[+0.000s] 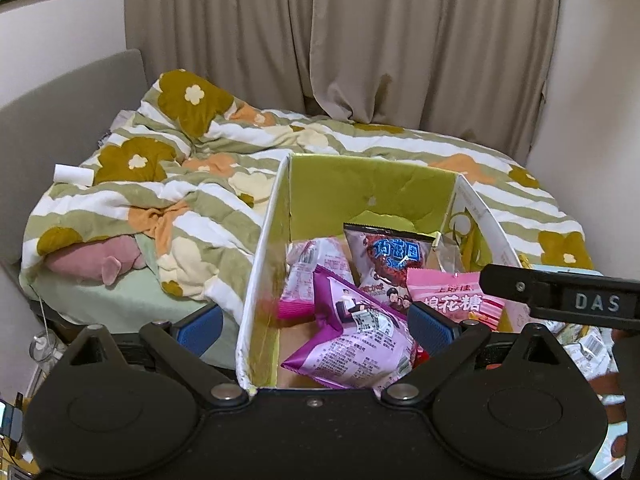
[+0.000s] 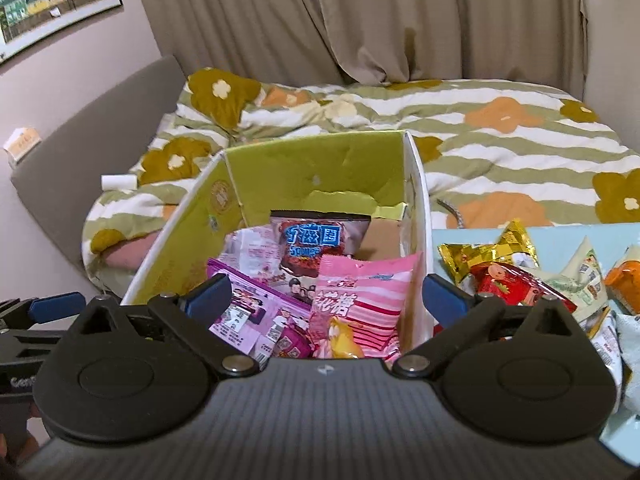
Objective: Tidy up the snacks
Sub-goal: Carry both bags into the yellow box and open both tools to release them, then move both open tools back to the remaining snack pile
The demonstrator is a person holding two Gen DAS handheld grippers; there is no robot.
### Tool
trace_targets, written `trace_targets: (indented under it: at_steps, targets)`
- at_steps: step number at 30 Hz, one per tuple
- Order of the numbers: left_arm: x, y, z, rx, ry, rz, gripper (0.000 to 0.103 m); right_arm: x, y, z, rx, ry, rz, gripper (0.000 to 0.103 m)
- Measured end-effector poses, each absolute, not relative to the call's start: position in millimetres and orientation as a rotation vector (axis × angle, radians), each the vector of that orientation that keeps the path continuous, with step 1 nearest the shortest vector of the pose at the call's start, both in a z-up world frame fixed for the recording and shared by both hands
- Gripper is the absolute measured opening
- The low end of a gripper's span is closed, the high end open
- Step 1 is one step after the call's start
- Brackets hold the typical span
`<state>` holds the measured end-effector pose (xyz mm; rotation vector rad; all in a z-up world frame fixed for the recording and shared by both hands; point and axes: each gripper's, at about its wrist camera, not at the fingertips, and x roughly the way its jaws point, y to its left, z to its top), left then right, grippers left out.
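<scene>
An open cardboard box (image 1: 372,192) with green inner walls stands in front of me and holds several snack bags: a purple bag (image 1: 360,340), a pink striped bag (image 1: 452,300) and a grey-and-red bag (image 1: 388,256). My left gripper (image 1: 316,328) is open, with its blue pads on either side of the box's left wall and nothing pressed between them. In the right wrist view my right gripper (image 2: 326,300) stands wide open over the box (image 2: 312,168), and the pink striped bag (image 2: 368,300) lies loose below it. More snack packets (image 2: 520,280) are piled to the right of the box.
The pile lies on a light blue tabletop (image 2: 452,236). Behind the box is a bed with a flowered duvet (image 1: 180,184), a pink plush (image 1: 96,264) and a white roll (image 1: 74,174). Beige curtains (image 1: 320,40) hang at the back.
</scene>
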<state>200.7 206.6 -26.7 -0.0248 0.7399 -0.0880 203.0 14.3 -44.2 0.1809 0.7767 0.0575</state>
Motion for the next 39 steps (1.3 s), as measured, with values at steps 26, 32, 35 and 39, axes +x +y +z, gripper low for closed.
trace_targets:
  at_steps: [26, 32, 35, 39]
  targets:
    - [154, 144, 7, 0.008, 0.617, -0.226, 0.101, 128, -39, 9, 0.129, 0.707, -0.020, 0.103]
    - [140, 91, 5, -0.004, 0.635, -0.220, 0.101, 107, -97, 11, 0.107, 0.723, -0.057, 0.103]
    - [135, 60, -1, -0.010, 0.676, -0.216, 0.101, 100, -131, 7, 0.116, 0.747, -0.078, 0.103]
    - [128, 26, -12, -0.022, 0.718, -0.188, 0.101, 91, -179, -1, 0.155, 0.775, -0.088, 0.103]
